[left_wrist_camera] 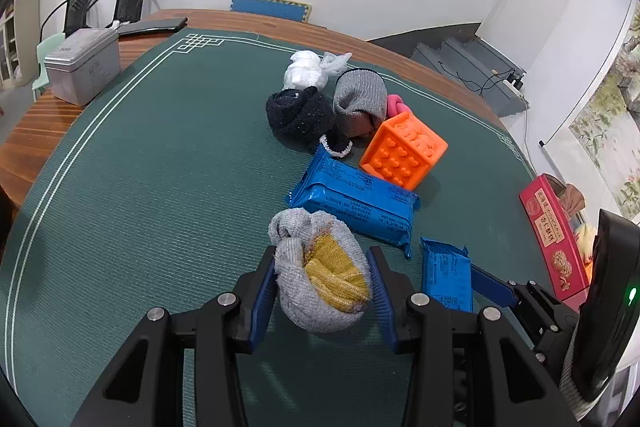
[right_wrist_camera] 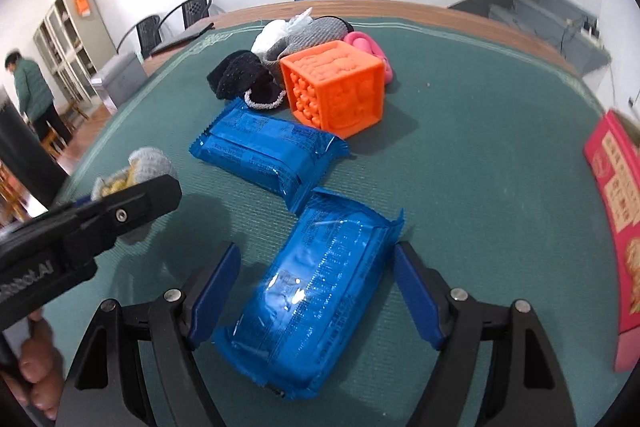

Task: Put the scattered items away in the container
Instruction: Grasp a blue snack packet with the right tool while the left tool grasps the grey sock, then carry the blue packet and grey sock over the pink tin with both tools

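Both wrist views low, close over green mat [left_wrist_camera: 140, 167]; share orange cube [right_wrist_camera: 336, 87] pile.

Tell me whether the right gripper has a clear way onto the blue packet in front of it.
Probably yes. The right gripper is open with the nearer blue packet lying between its fingers on the green mat; nothing sits between pads and wrapper. The second blue packet touches only its far end.

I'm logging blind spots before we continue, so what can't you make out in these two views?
- Pink box: cut off by the right wrist frame edge; its inside is unseen.
- Pink item: mostly hidden behind the orange cube, left wrist view.
- Blue packet print: too small to read.
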Tool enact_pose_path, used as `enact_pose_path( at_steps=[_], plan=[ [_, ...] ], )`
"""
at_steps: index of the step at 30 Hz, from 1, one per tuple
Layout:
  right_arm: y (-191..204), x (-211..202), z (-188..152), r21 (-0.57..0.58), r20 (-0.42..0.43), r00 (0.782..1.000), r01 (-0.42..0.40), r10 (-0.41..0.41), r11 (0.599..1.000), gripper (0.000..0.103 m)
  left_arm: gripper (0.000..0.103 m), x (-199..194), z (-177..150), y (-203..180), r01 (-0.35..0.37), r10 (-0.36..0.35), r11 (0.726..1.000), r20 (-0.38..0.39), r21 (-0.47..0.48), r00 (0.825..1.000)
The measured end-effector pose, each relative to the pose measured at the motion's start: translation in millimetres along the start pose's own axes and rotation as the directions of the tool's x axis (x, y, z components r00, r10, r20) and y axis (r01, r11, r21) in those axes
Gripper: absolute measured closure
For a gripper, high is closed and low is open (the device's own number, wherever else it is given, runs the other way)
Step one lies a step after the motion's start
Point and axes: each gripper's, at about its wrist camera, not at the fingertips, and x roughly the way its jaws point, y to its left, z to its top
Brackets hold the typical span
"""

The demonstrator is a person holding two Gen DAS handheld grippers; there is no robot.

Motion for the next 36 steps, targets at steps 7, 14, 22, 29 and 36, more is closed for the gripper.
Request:
enact_pose_path(
  at_steps=[7,14,22,29,36],
  plan=[
    [3,-5,-8,-0.066,0.021,0.998,0.054,-0.053,0.996,0.041,0.058,1,-2,-4,0.003,-0.003,1.0,-0.003,0.014,1.0],
    [-16,-17,-13,-0.018,0.042,0.999,-0.025,0.025,1.0,0.053,0.058,-2,-5,-16,0.027,-0.028,0.998,0.01,0.054,1.0],
    [-40,-48,-20,0.025,0.117,0.991,-0.067,0.063,0.997,0.054,0.058,-5,-9,-29,0.046,-0.048,0.995,0.017,0.09,0.999],
    [-94,-94,-28,0.114,0.211,0.976,0.025,-0.049,0.993,0.054,0.058,-8,-17,-48,0.055,-0.058,0.988,0.021,0.144,0.998],
    [-178,-145,-40,0.269,0.278,0.935,0.144,-0.22,0.952,0.054,0.058,-3,-27,-67,0.053,-0.056,0.98,0.008,0.194,0.998]
  ],
)
